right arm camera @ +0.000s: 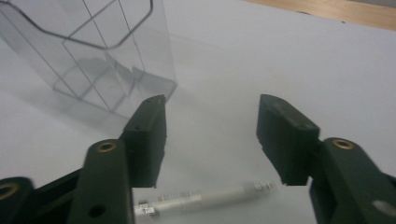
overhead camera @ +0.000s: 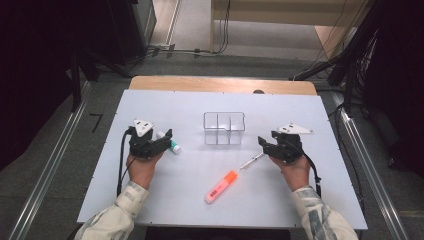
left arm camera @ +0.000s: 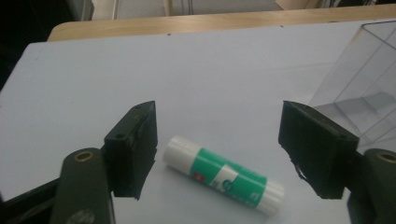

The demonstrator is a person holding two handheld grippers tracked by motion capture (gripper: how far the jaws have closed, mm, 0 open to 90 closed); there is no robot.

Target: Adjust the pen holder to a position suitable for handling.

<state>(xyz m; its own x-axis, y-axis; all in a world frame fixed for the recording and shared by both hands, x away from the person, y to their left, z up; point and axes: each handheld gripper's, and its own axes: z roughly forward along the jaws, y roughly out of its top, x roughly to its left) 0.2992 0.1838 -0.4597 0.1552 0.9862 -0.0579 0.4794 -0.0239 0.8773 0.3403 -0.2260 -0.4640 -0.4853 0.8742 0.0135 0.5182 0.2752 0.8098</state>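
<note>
You are holding the left gripper [left arm camera: 217,149] with its jaws wide apart, straddling the green-and-white glue stick [left arm camera: 224,181] that is lying flat on the white surface [overhead camera: 200,165]. Your right gripper [right arm camera: 210,140] is also gaping open, hovering over the thin silver pen [right arm camera: 205,199]. The clear divided box [overhead camera: 224,128] is standing between your hands, and the orange highlighter [overhead camera: 221,186] is lying nearer you.

On the table [overhead camera: 300,200], the organizer [overhead camera: 224,128] is sitting at centre, glue stick [overhead camera: 172,146] lying at nine o'clock, pen [overhead camera: 252,161] at four, highlighter [overhead camera: 221,186] at six.
</note>
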